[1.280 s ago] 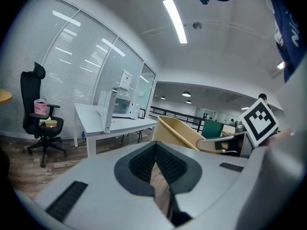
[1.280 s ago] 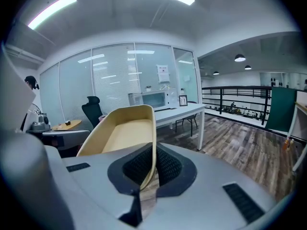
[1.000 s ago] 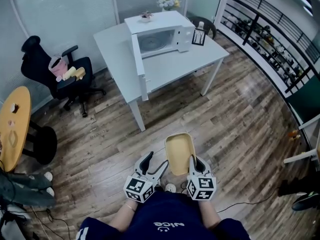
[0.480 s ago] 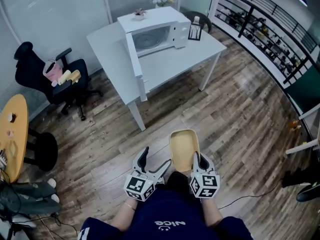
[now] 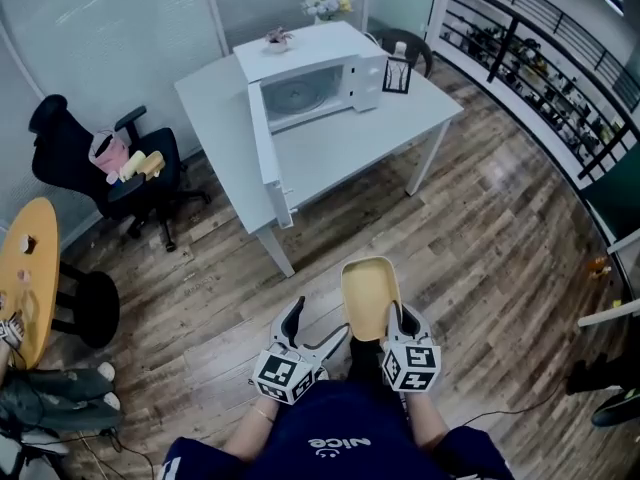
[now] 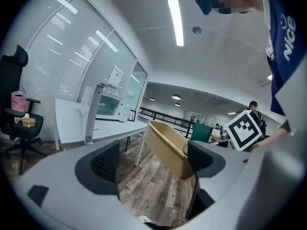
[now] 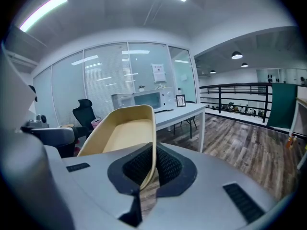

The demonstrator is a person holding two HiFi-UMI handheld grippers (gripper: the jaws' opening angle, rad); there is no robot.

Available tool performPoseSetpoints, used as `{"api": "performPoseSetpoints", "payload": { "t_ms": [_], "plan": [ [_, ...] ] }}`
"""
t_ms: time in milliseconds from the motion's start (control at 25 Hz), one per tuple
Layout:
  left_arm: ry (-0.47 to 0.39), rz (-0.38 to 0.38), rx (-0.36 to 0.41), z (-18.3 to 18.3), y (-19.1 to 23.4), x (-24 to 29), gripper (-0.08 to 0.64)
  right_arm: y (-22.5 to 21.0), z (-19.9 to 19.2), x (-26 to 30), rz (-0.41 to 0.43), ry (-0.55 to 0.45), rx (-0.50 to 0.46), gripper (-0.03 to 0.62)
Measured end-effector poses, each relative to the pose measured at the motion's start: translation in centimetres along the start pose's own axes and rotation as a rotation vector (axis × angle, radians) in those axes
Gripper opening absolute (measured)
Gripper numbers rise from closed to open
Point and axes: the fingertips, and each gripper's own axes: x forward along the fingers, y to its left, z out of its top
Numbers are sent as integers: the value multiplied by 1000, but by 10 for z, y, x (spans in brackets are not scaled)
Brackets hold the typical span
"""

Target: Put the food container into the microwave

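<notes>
right gripper (image 7: 145,169) pads pressed together on near rim of food container (image 5: 368,290), thin wall pinched between them. container tan, held out over wood floor (image 5: 480,228) in front of person. left gripper (image 6: 153,163) jaws just been opening, now spread wide, nothing between them; container just beside its right jaw. microwave (image 5: 312,80) on white table (image 5: 400,133) ahead, well apart, door (image 5: 263,148) swung open.

Ceiling strip lights (image 6: 175,22) give bright, even light; fisheye edges darken.
</notes>
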Motion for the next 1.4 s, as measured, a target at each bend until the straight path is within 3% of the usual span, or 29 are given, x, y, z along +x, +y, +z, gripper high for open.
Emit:
{"api": "performPoseSetpoints", "payload": {
  "t_ms": [320,600,800,1160,1400],
  "plan": [
    [-20,124,9,31,25,86,426,-53,69,88,91,-23,-72,17],
    [-24,230,-26,37,40,160,426,-111,96,142,123,0,-99,18],
    [-2,249,-11,41,41,205,426,-137,111,167,137,6,-123,18],
    [39,294,-1,40,51,232,426,-151,112,189,139,23,-132,20],
    [-7,263,-30,50,72,257,426,-155,125,218,118,31,-140,20]
  ]
}}
